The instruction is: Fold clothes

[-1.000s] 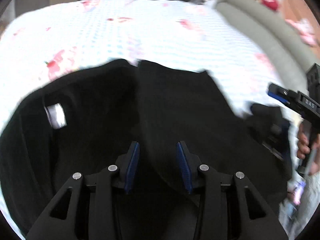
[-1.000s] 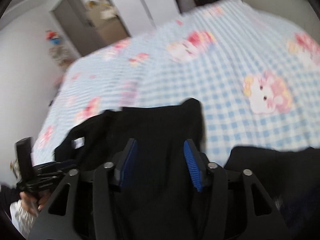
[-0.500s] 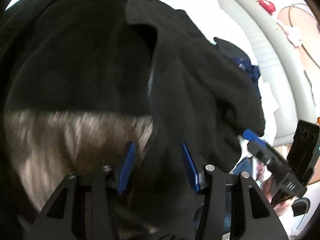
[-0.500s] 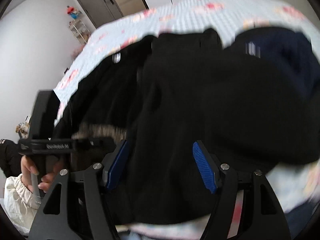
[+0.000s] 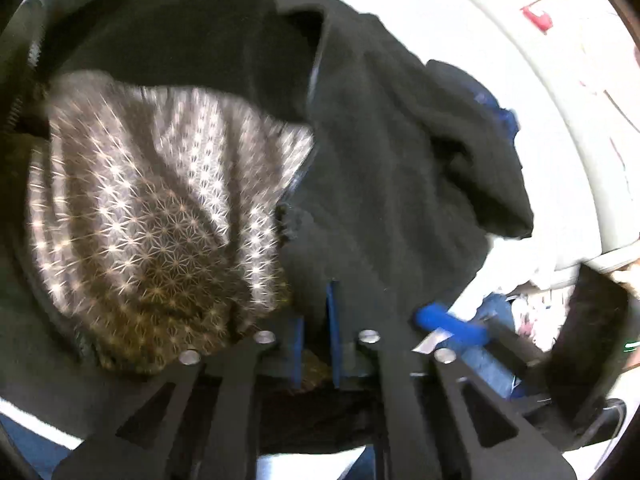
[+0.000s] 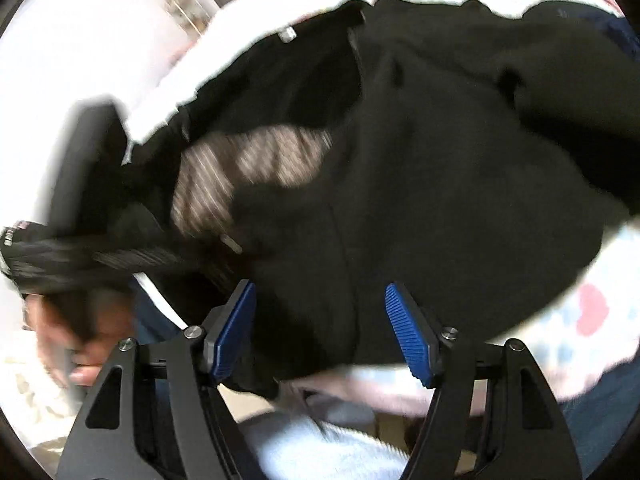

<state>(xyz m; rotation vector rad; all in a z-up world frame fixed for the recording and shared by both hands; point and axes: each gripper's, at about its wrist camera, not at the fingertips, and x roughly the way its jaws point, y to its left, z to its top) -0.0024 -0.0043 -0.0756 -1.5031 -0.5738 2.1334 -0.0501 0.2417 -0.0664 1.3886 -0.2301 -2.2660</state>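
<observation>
Black fleece jacket (image 5: 392, 152), spread over a bed with a checked, cartoon-printed sheet (image 6: 592, 320); its front lies open, exposing a shiny lining with a star-lattice print (image 5: 152, 208). The left gripper (image 5: 316, 336) has its blue pads drawn close together on the jacket's near hem, where the front edge meets the lining, so a fold of cloth appears pinched between them. The right gripper (image 6: 324, 324) stands with its jaws wide apart, the black cloth lying between and beyond the pads; nothing is clamped in it.

Judged step: securing the near hem with both tools. The scene fits a jacket being laid out flat as well as one being taken up for a fold. For a clean result, the right pads should bite the hem edge itself, through fleece and lining together, level with the left grip, so the cloth hangs evenly between the two.

Surroundings: a dark blue garment (image 5: 496, 108) lies just beside the jacket's far sleeve, near enough to be dragged along. A grey padded bed frame (image 5: 560, 128) borders the sheet. The person's hand (image 6: 80, 344) on the left handle shows, blurred, in the right view. Slippery lining may slide from the grip.
</observation>
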